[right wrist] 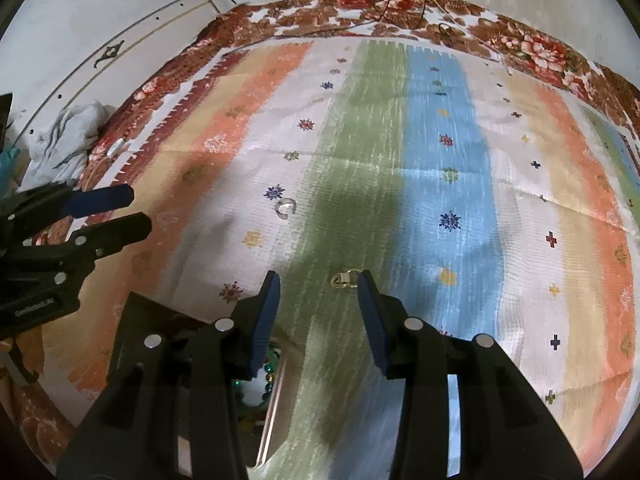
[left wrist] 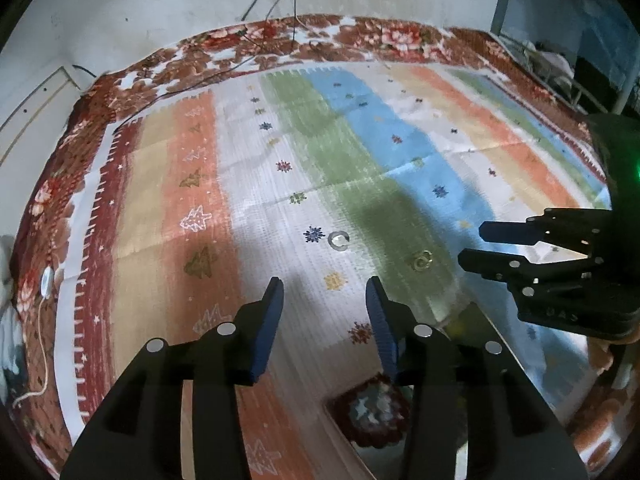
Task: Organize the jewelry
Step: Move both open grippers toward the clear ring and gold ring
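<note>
A striped cloth in orange, white, green and blue, dotted with small stars and trees, covers the surface under me, laid over a red floral blanket that runs up to a pale, stained wall with thin cables hanging down it. My landmark is the silver ring, lying flat on the white stripe just at the edge of the green one. My left gripper hangs nearer to me than the silver ring, its jaws spread wide with nothing between them and the ring lying beyond the tips. To the right of the silver ring and a little nearer, on the green stripe, lies the gold ring. My right gripper is also wide open and empty, and the gold ring sits just inside its right fingertip, whether touching it I cannot tell. Nearer than both rings, an open jewelry box is mostly hidden behind my fingers; I can make out only green and white beads and a gold-coloured edge.
</note>
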Motion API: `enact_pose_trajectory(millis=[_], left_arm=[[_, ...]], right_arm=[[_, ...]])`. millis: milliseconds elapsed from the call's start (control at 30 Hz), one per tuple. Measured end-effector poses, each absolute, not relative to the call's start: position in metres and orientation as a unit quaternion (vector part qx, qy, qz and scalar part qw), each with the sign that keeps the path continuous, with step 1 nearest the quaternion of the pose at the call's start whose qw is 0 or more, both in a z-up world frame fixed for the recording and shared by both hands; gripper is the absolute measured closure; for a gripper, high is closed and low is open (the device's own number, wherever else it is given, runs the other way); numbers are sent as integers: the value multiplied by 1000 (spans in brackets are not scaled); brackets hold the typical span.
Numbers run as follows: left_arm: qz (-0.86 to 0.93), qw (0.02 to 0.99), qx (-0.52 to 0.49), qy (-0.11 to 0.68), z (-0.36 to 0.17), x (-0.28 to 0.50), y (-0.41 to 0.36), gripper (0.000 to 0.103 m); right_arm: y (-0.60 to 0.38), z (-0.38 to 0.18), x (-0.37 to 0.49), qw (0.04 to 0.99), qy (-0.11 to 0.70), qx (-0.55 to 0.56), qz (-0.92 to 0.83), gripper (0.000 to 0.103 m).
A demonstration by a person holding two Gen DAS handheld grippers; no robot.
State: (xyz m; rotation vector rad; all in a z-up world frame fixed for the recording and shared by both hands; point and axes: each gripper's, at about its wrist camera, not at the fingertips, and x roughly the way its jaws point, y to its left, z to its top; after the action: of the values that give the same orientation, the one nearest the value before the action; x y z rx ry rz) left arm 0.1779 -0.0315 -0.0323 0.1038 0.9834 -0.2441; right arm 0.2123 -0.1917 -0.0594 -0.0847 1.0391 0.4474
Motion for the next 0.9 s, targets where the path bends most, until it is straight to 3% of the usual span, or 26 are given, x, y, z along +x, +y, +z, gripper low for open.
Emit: enact_pose_trajectory(millis=[300,900], left_arm=[[-133,850,45,507,-54,209,-34,50],[-159,816,31,555,-88,259,-43,44]], right_arm=[[-191,-76,232,830,515,-40,212,55],[-187,-110,258,802,558,-54,205,46]])
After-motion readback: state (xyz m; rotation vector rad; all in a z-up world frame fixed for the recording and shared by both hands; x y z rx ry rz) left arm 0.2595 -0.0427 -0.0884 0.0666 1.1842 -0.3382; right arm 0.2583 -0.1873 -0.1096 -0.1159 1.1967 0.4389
